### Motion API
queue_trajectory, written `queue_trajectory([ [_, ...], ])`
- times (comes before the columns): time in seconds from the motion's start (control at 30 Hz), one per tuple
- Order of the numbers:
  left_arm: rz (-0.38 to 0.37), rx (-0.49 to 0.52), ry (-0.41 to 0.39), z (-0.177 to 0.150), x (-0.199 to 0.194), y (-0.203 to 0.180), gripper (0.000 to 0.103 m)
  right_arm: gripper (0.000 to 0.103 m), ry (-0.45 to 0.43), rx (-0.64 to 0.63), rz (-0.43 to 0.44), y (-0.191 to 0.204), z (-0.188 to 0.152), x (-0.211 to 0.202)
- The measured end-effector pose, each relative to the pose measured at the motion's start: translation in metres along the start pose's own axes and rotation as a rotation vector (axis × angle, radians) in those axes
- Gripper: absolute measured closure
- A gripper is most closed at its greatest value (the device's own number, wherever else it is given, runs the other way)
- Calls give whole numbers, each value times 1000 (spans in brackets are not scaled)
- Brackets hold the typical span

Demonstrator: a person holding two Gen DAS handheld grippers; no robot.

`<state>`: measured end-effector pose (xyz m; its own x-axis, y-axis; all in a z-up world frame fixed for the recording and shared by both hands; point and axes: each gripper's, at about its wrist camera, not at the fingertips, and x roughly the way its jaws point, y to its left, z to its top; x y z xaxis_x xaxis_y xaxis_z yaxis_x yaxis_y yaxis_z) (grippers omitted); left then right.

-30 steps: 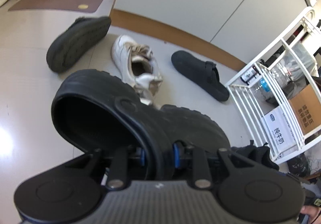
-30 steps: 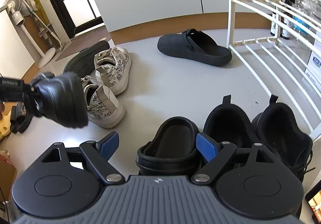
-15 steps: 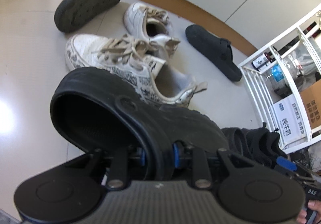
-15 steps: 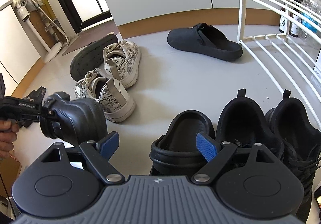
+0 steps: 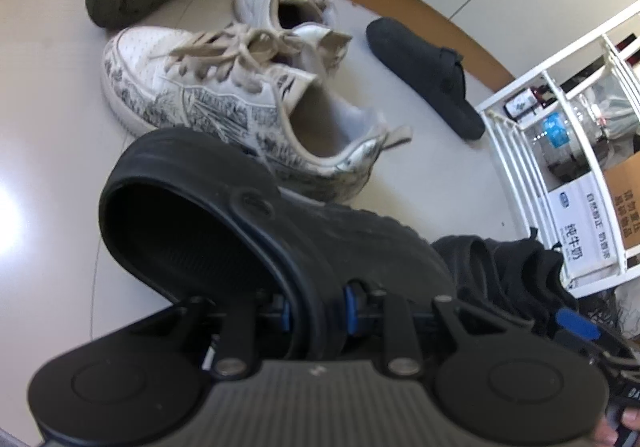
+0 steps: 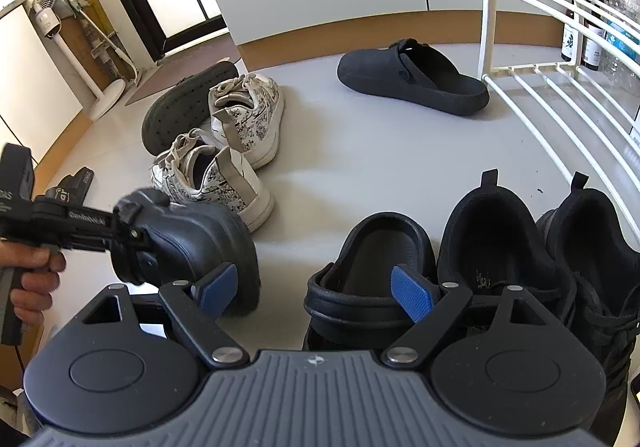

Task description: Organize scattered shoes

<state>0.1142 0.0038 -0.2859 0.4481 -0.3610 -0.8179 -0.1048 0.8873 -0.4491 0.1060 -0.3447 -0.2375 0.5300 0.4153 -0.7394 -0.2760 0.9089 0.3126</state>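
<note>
My left gripper (image 5: 316, 307) is shut on the heel rim of a black clog (image 5: 240, 227), which hangs tilted just above the floor. In the right wrist view that held clog (image 6: 200, 243) sits at the lower left, with a person's hand (image 6: 32, 279) on the left gripper (image 6: 124, 235). Its matching black clog (image 6: 372, 271) stands on the floor, heel toward me, under my right gripper (image 6: 316, 287). The right gripper is open and grips nothing. Two white patterned sneakers (image 5: 224, 103) (image 6: 212, 179) lie behind the held clog.
Two black sneakers (image 6: 492, 239) (image 6: 592, 247) stand in a row right of the floor clog. A dark slipper (image 6: 412, 79) lies near the wall, and an upturned dark shoe (image 6: 180, 107) lies by the sneakers. A white wire rack (image 6: 560, 95) fills the right side. A sandal (image 6: 72, 187) lies far left.
The left gripper has sunk toward the floor with the black clog and come closer to the row of black shoes. The right gripper stays open, almost in place.
</note>
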Motion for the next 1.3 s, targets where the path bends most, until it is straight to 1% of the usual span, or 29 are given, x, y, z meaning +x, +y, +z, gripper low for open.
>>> queue_trajectory([
  [0.07,-7,2,7,-3,0,0,77,15,2,-1,1,1,-1,0],
  [0.17,3,20,85,-12,5,1,78,15,4,-4,3,2,-1,0],
  [0.23,9,24,113,-18,6,2,78,15,4,-6,5,2,-1,0],
  [0.3,-14,26,163,-25,10,4,79,15,6,-9,6,2,-1,1],
  [0.37,-10,41,183,-28,9,3,77,15,8,-12,7,3,-1,1],
  [0.43,9,82,188,-29,6,-1,65,15,14,-16,9,4,-3,2],
  [0.47,18,102,190,-30,5,-3,61,15,17,-18,10,4,-3,2],
  [0.5,25,112,190,-30,3,-3,53,15,20,-21,12,5,-3,3],
  [0.53,32,125,192,-30,0,-3,47,15,22,-23,13,5,-4,3],
  [0.57,33,132,195,-30,-3,-3,45,15,24,-24,14,6,-4,3],
  [0.63,23,141,204,-31,-8,-3,36,15,26,-26,16,6,-4,4],
  [0.77,40,179,233,-35,-17,-2,33,15,28,-32,22,9,-5,5],
  [0.9,57,165,245,-35,-23,6,33,15,35,-47,27,12,-7,7],
  [1.03,73,134,206,-26,-28,13,33,15,43,-53,29,13,-8,10],
  [1.1,68,117,184,-21,-30,15,33,15,43,-55,30,13,-7,10],
  [1.3,58,114,154,-14,-33,14,31,15,44,-63,38,18,-6,13],
])
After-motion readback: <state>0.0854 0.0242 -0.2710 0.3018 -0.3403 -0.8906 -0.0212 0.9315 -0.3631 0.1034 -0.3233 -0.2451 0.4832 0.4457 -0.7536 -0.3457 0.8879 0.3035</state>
